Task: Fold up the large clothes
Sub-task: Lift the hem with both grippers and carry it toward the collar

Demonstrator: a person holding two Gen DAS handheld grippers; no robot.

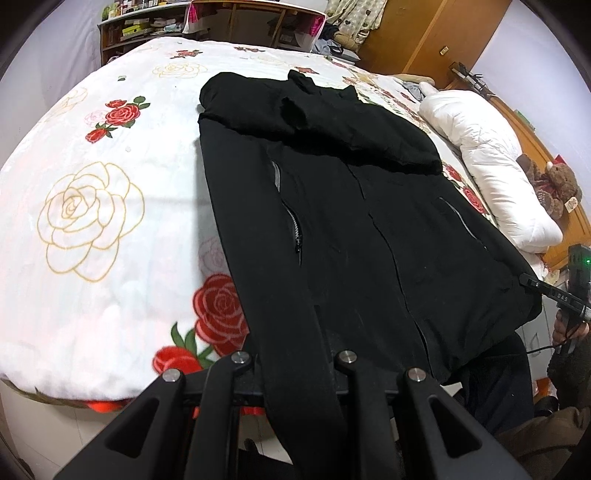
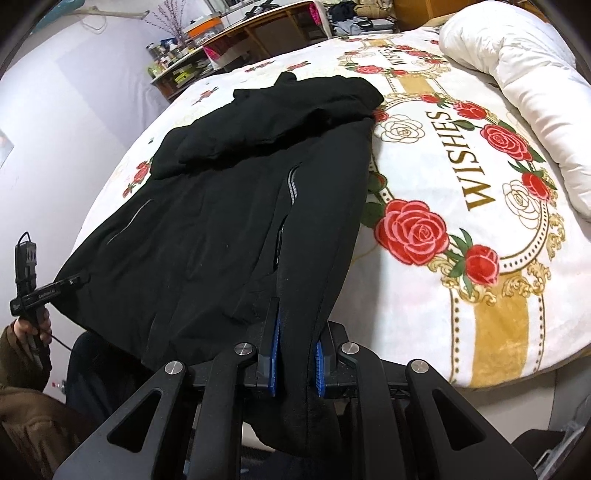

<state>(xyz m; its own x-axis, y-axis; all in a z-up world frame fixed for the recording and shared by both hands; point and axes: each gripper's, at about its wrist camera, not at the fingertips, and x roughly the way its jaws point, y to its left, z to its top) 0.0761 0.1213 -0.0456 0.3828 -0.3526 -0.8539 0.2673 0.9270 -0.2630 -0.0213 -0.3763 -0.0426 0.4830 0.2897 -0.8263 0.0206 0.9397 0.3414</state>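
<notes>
A large black jacket [image 1: 351, 221] lies face up on the bed, collar far, hem toward me, with both sleeves folded across the chest. It also shows in the right wrist view [image 2: 229, 206]. My left gripper [image 1: 295, 369] is shut on the jacket's bottom left hem corner; the cloth covers its fingers. My right gripper [image 2: 295, 354] is shut on the bottom right hem corner, the fabric pinched between its blue pads [image 2: 273, 350]. The right gripper also shows at the far right of the left wrist view [image 1: 554, 291], and the left gripper at the left of the right wrist view [image 2: 55, 286].
The bed carries a white blanket with roses [image 1: 92, 221] and the word WISHES [image 2: 469, 162]. A rolled white duvet [image 2: 517, 74] and teddy bears [image 1: 554, 184] lie at the bed's right. Shelves [image 1: 140, 26] and a wooden wardrobe [image 1: 424, 29] stand behind.
</notes>
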